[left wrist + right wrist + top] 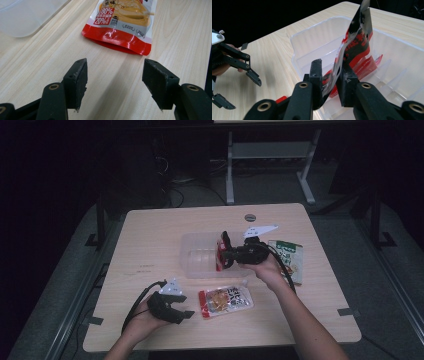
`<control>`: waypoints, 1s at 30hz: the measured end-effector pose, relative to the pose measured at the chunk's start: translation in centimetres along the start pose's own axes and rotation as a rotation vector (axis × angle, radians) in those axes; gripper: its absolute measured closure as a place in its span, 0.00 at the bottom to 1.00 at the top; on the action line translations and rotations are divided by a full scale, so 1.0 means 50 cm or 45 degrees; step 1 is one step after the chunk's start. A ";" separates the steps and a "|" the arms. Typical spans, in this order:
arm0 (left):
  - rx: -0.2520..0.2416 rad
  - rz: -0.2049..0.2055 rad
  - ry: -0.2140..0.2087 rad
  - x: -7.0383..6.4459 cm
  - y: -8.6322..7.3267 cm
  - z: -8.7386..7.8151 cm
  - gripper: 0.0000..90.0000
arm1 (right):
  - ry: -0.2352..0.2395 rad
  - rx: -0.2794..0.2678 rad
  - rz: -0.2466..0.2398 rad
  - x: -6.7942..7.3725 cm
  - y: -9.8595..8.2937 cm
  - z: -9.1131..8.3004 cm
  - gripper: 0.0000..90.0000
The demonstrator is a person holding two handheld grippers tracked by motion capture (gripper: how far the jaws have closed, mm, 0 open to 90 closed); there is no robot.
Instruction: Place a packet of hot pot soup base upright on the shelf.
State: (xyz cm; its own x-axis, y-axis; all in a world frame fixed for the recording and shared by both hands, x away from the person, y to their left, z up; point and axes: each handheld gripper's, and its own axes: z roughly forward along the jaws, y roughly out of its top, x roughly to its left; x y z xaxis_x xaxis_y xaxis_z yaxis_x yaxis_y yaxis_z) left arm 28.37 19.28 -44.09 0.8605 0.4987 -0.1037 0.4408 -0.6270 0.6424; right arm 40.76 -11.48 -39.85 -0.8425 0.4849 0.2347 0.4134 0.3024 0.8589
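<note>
green-labelled pouch [289,258] | flat on table [150,245], right side | print unreadable, possibly snack

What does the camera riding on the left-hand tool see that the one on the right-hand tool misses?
The left gripper view alone shows an orange-and-red food pouch lying flat on the wood, just ahead of the open left gripper. The right gripper view alone shows the right gripper clamped on a red-and-black packet above the clear plastic bin. Both show that bin and the wooden table.

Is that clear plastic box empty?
Not quite: the right gripper holds a red pouch dipping inside the box, nothing else visible.
</note>
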 end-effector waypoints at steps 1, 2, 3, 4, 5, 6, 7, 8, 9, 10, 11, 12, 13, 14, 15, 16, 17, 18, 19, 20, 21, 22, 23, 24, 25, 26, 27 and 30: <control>0.014 0.016 0.001 0.002 0.000 -0.001 0.41 | -0.001 0.000 0.001 0.001 0.000 0.000 0.81; 0.013 0.014 0.002 0.001 0.000 -0.002 0.41 | -0.005 -0.002 -0.004 0.001 0.001 -0.001 0.79; 0.013 0.015 0.002 0.002 0.000 -0.002 0.41 | -0.007 -0.002 -0.003 0.002 0.001 -0.002 0.78; 0.015 0.018 0.001 0.003 0.000 -0.002 0.41 | -0.011 -0.005 0.002 0.003 0.002 -0.003 0.76; 0.014 0.016 0.001 0.003 0.000 -0.002 0.41 | -0.017 -0.009 0.003 0.003 0.002 -0.004 0.72; 0.001 0.002 0.001 0.001 0.000 -0.001 0.41 | -0.020 -0.012 0.003 0.003 0.003 -0.005 0.70; -0.001 0.001 0.001 0.001 0.000 -0.001 0.41 | -0.022 -0.013 0.012 0.004 0.004 -0.007 0.68; 0.000 0.002 0.001 0.001 0.000 -0.001 0.41 | -0.021 -0.014 0.013 0.004 0.004 -0.008 0.64; 0.014 0.016 0.000 0.003 0.000 -0.003 0.41 | -0.021 -0.014 0.016 0.004 0.004 -0.009 0.61; 0.014 0.015 0.000 0.003 0.000 -0.002 0.41 | -0.016 -0.010 0.014 0.005 0.004 -0.010 0.59; 0.014 0.014 0.000 0.003 0.000 -0.002 0.41 | -0.012 -0.005 0.013 0.007 0.003 -0.012 0.57; 0.013 0.014 0.000 0.003 0.000 -0.002 0.41 | -0.017 -0.003 0.009 0.010 0.004 -0.014 0.55; 0.013 0.015 0.000 0.003 0.000 -0.003 0.41 | -0.017 -0.002 0.007 0.012 0.005 -0.015 0.53; 0.012 0.014 0.000 0.003 0.000 -0.003 0.41 | -0.010 -0.006 0.003 0.014 0.006 -0.018 0.52; 0.012 0.022 0.002 0.005 0.000 -0.003 0.41 | -0.009 -0.010 -0.003 0.017 0.007 -0.020 0.51; 0.011 0.022 0.002 0.005 0.000 -0.003 0.41 | -0.009 -0.016 0.000 0.020 0.008 -0.023 0.49; 0.010 0.022 0.002 0.005 0.000 -0.003 0.41 | -0.008 -0.020 -0.001 0.022 0.010 -0.025 0.48; 0.011 0.024 0.002 0.005 0.000 -0.003 0.41 | -0.008 -0.010 0.002 0.024 0.011 -0.028 0.47; 0.011 0.024 0.002 0.005 0.000 -0.003 0.41 | -0.009 -0.012 -0.004 0.026 0.013 -0.029 0.45; 0.003 0.014 0.002 0.003 0.000 -0.002 0.41 | -0.011 -0.011 -0.008 0.029 0.015 -0.032 0.45; 0.004 0.018 0.002 0.004 0.001 -0.003 0.41 | -0.007 -0.012 -0.009 0.031 0.017 -0.035 0.44; 0.004 0.019 0.003 0.004 0.001 -0.003 0.41 | -0.003 -0.016 -0.010 0.034 0.018 -0.037 0.44; 0.004 0.021 0.003 0.004 0.001 -0.002 0.41 | -0.003 -0.016 -0.014 0.037 0.019 -0.040 0.44; 0.005 0.022 0.004 0.004 0.001 -0.003 0.41 | -0.004 -0.015 -0.022 0.040 0.020 -0.041 0.43; 0.005 0.024 0.004 0.004 0.001 -0.003 0.41 | -0.004 -0.013 -0.023 0.042 0.020 -0.044 0.43; 0.006 0.025 0.004 0.004 0.001 -0.003 0.41 | 0.000 -0.009 -0.021 0.046 0.021 -0.047 0.43; 0.005 0.025 0.004 0.004 0.001 -0.003 0.41 | 0.001 -0.007 -0.024 0.048 0.021 -0.048 0.43; 0.007 0.019 0.000 0.003 0.001 -0.003 0.41 | 0.000 -0.001 -0.031 0.053 0.018 -0.055 0.42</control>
State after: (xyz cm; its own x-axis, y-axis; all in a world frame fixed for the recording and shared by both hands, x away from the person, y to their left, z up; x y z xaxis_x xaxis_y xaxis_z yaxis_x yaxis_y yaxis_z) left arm 28.49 19.43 -43.96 0.8670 0.4893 -0.0942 0.4292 -0.6374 0.6399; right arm 37.95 -12.18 -37.19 -0.8525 0.4771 0.2136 0.3922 0.3137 0.8647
